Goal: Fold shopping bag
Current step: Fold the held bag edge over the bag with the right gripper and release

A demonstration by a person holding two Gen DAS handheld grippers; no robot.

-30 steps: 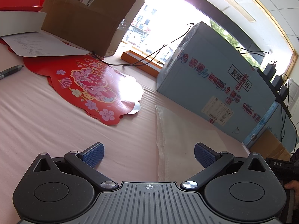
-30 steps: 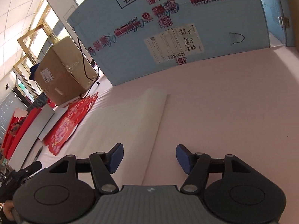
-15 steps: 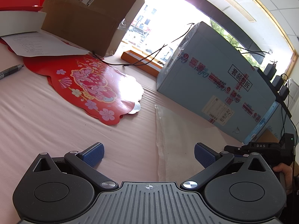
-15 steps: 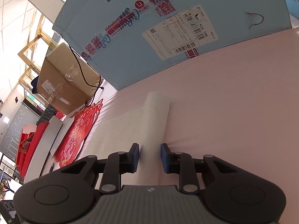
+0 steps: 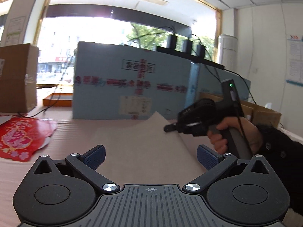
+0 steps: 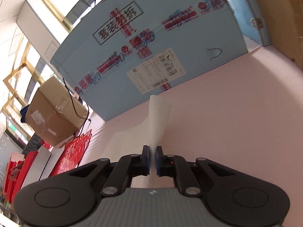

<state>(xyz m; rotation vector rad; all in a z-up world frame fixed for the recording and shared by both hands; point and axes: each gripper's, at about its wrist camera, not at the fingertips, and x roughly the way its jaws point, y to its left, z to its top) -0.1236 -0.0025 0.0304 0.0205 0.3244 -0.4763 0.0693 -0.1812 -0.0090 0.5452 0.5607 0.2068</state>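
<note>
The right gripper has its blue pads almost together, and they pinch an edge of the white shopping bag. The held edge stands up from the pink table, and the rest of the bag lies flat to the left. The left gripper is wide open and holds nothing; the bag lies between its fingers, lifted at the right. Behind the bag stands a big blue box, with a red paper decoration and a brown box at the left.
</note>
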